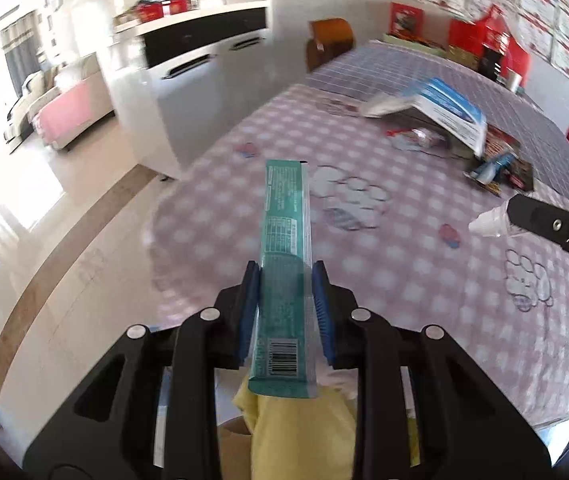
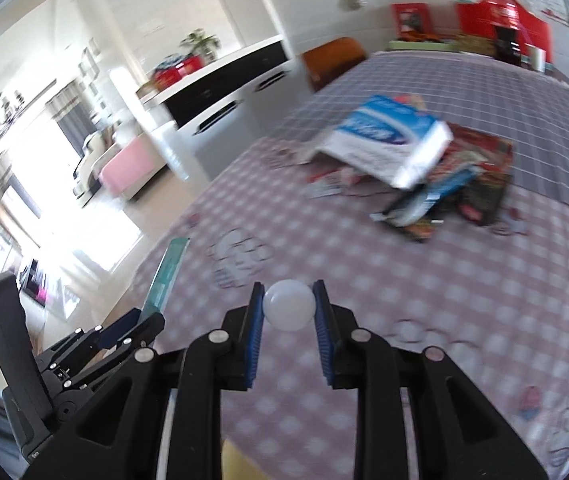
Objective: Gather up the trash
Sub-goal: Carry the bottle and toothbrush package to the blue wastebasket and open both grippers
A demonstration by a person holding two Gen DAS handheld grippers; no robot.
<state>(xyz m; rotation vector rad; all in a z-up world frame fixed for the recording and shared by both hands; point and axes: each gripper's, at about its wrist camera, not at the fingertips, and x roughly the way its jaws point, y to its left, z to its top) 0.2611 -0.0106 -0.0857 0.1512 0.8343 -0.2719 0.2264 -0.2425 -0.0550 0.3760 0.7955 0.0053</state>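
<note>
A long teal snack wrapper (image 1: 286, 240) with a barcode stands lengthwise in my left gripper (image 1: 286, 280), whose blue pads are shut on its lower half above the near table edge. In the right wrist view that same wrapper (image 2: 166, 274) sticks up from the left gripper (image 2: 146, 318) at lower left. My right gripper (image 2: 288, 300) is shut on a small white bottle (image 2: 288, 310), seen end-on as a round white cap. In the left wrist view the bottle's white tip (image 1: 488, 222) pokes from the right gripper's black finger at the right edge.
A pink checked tablecloth (image 2: 404, 280) covers the table. Further back lies a heap of trash: a blue-and-white box (image 2: 388, 140), red wrappers (image 2: 480, 168) and a blue packet (image 1: 492, 166). Red boxes (image 1: 484, 40) stand at the far end. Yellow cloth (image 1: 296, 432) shows below the left gripper.
</note>
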